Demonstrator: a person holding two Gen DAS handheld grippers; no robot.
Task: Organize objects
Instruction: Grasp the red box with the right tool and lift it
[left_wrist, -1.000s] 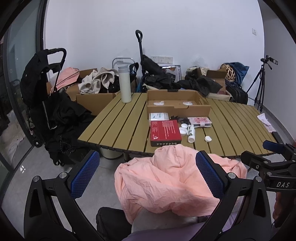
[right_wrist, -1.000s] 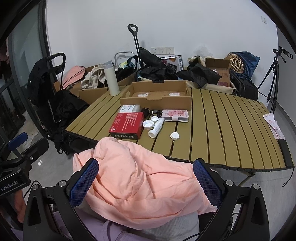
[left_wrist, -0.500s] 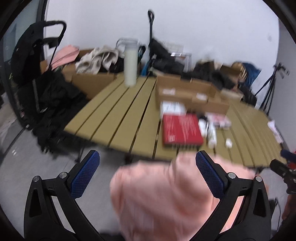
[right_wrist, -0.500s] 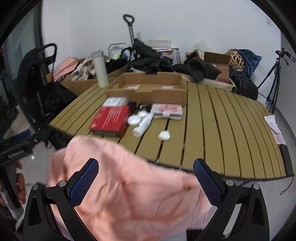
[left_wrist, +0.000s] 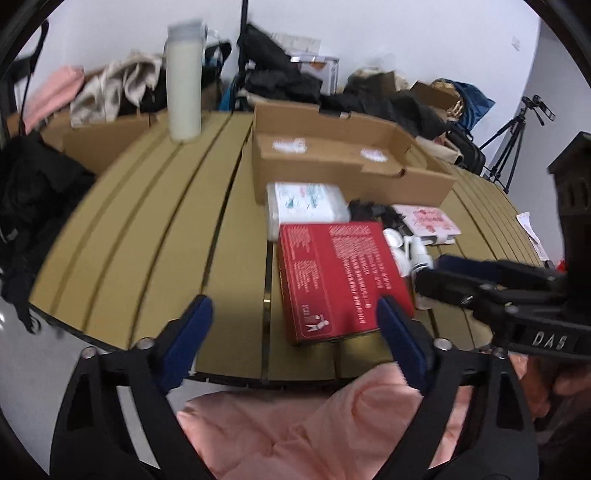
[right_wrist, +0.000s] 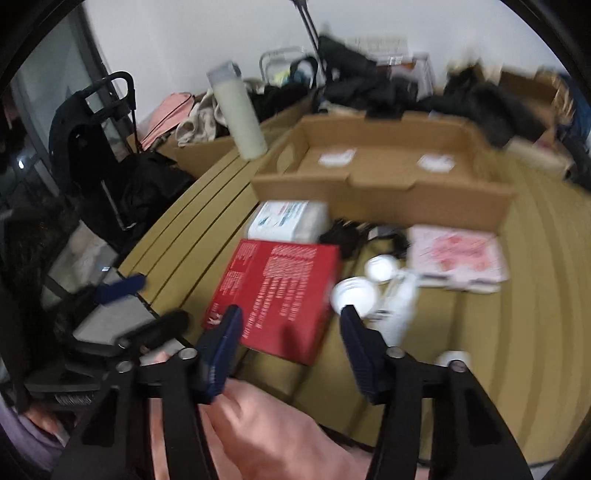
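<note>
A red box (left_wrist: 340, 280) lies near the front edge of the slatted wooden table (left_wrist: 147, 229); it also shows in the right wrist view (right_wrist: 277, 291). Behind it are a white packet (left_wrist: 306, 203), a pink patterned pack (right_wrist: 458, 254), a white bottle (right_wrist: 400, 299), white lids (right_wrist: 354, 293) and an open cardboard tray (right_wrist: 384, 173). My left gripper (left_wrist: 291, 328) is open and empty just before the red box. My right gripper (right_wrist: 290, 332) is open and empty over the box's near end; it shows from the side in the left wrist view (left_wrist: 480, 280).
A tall white bottle (left_wrist: 183, 81) stands at the table's far left. Pink clothing (left_wrist: 314, 424) lies below the table's front edge. Bags, clothes and cardboard boxes crowd the floor behind; a black stroller (right_wrist: 92, 147) stands left and a tripod (left_wrist: 513, 147) right.
Both grippers have moved forward and down toward the table, now close over the red box. The right gripper's fingers stand closer together than before. The views are motion-blurred.
</note>
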